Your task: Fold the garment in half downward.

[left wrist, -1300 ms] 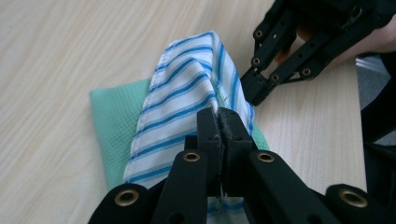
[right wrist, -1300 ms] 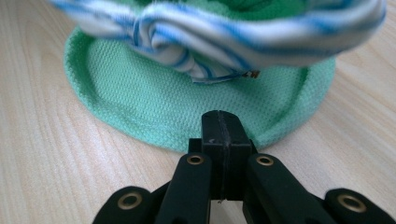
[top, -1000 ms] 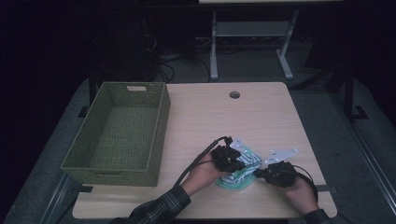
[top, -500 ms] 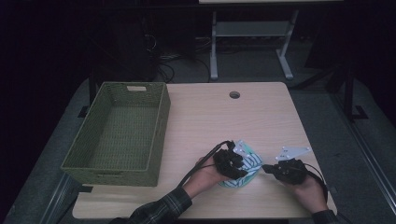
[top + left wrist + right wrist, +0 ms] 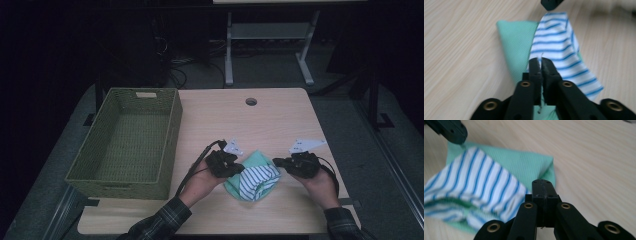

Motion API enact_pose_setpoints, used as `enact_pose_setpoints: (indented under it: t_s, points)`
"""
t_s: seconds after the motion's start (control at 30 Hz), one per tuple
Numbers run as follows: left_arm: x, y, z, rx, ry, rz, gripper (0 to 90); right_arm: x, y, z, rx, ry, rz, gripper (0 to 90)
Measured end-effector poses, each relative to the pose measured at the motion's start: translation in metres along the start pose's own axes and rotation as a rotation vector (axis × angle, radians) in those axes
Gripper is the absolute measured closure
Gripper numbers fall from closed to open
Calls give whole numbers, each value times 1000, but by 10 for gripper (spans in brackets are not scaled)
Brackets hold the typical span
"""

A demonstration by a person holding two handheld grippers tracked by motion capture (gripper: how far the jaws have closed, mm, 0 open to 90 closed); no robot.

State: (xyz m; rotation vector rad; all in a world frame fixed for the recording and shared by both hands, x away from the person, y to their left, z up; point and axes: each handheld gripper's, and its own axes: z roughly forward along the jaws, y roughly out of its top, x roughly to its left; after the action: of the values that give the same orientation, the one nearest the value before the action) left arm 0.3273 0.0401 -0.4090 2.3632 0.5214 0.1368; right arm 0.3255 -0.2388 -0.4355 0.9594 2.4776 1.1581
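The desk [image 5: 280, 120] is pale wood-grain laminate with a smooth matt face, the basket [image 5: 127, 140] at its left edge is rough woven green wicker, the folded cloth [image 5: 252, 175] is soft ribbed knit, mint and blue-striped white, and each tool [image 5: 541, 66] is matt black plastic with brass-coloured rivets.

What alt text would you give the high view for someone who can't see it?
Two hand-held grippers, left and right, pinch the ends of a striped green cloth on a wooden table. A green woven basket stands at the table's left.
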Motion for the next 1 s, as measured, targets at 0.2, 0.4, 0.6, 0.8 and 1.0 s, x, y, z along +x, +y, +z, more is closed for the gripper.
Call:
enact_pose_setpoints:
  t_s: [0.2, 0.4, 0.6, 0.8, 1.0]
  points:
    - [6, -5, -5, 1, 12, -18, 888, 2, 23, 22, -11, 37, -21, 897]
    - [2, -10, 3, 34, 8, -8, 869, 7, 35, 44, 7, 68, -42, 897]
    - [4, -15, 15, 84, 15, -5, 853, 10, 33, 59, 49, 79, -55, 897]
    - [7, -19, 23, 136, 20, -5, 852, 10, 28, 69, 88, 79, -50, 897]
    - [11, -28, 27, 189, 25, -16, 889, 9, 24, 75, 119, 81, -58, 899]
